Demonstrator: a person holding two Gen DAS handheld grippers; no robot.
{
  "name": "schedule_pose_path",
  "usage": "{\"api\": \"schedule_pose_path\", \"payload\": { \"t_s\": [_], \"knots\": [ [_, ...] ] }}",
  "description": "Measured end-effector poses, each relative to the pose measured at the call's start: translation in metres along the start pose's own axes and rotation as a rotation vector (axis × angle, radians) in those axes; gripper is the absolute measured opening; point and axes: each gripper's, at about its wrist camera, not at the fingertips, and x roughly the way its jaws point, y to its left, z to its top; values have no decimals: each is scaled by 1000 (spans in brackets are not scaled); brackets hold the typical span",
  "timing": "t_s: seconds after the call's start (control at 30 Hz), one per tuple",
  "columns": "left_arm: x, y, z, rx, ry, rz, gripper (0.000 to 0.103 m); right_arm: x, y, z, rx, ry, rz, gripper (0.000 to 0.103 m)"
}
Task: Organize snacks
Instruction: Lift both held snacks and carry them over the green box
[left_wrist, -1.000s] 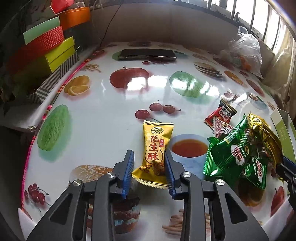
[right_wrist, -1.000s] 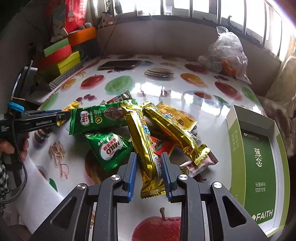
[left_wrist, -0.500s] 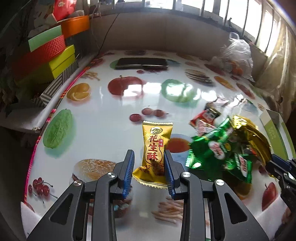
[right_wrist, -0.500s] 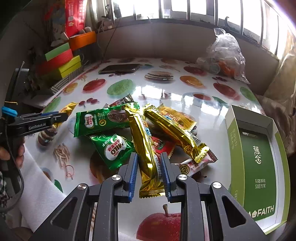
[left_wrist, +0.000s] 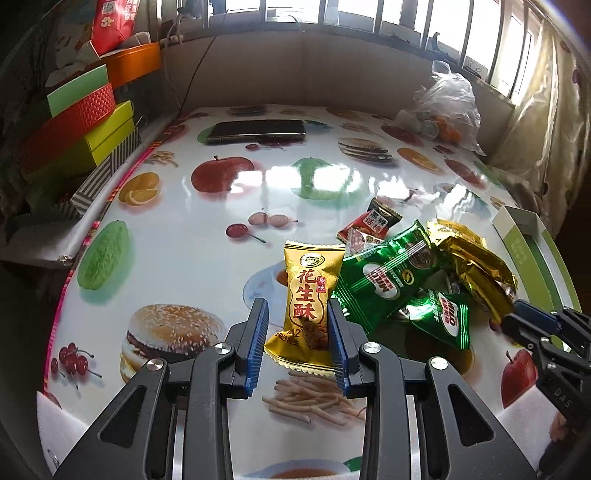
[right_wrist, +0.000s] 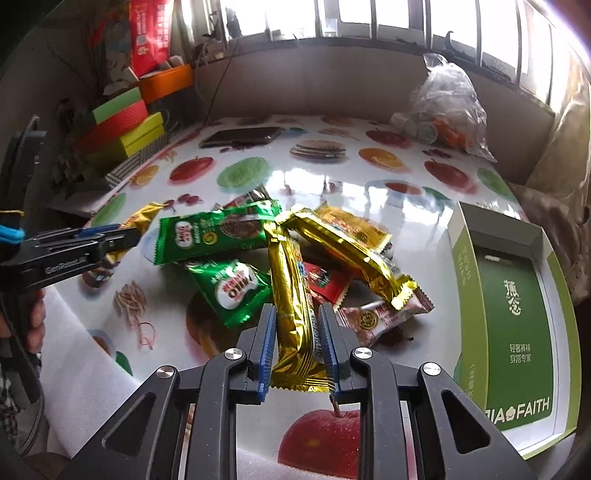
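The left gripper (left_wrist: 298, 341) pinches the lower end of a yellow peanut-crisp candy packet (left_wrist: 309, 302) between its 2 blue pads, the packet standing up ahead of the fingers. Right of it, the right gripper (right_wrist: 297, 345), nearly closed, clamps a long gold foil bar (right_wrist: 293, 317) lying lengthwise between its pads, beside 2 green Milo sachets (right_wrist: 214, 236).

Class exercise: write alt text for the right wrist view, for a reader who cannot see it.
The right gripper clamps a long gold snack bar at the near edge of a snack pile on a fruit-print table. An open green box lies to the right.
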Motion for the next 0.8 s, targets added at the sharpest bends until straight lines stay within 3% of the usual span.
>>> {"api": "schedule_pose_path", "payload": {
  "t_s": [0.27, 0.47, 0.6, 0.8],
  "knots": [
    [0, -1, 0, -6, -1, -3, 33, 22, 5, 4, -27, 36, -28, 32],
    [-1, -2, 0, -1, 3, -2, 33, 39, 6, 6, -38, 71, -49, 32],
    [-3, -3, 0, 7, 0, -7, 33, 40, 4, 6, -25, 74, -41, 22],
    [-12, -12, 1, 29, -8, -6, 33, 30, 2, 4, 1, 57, -22, 21]
  ]
}}
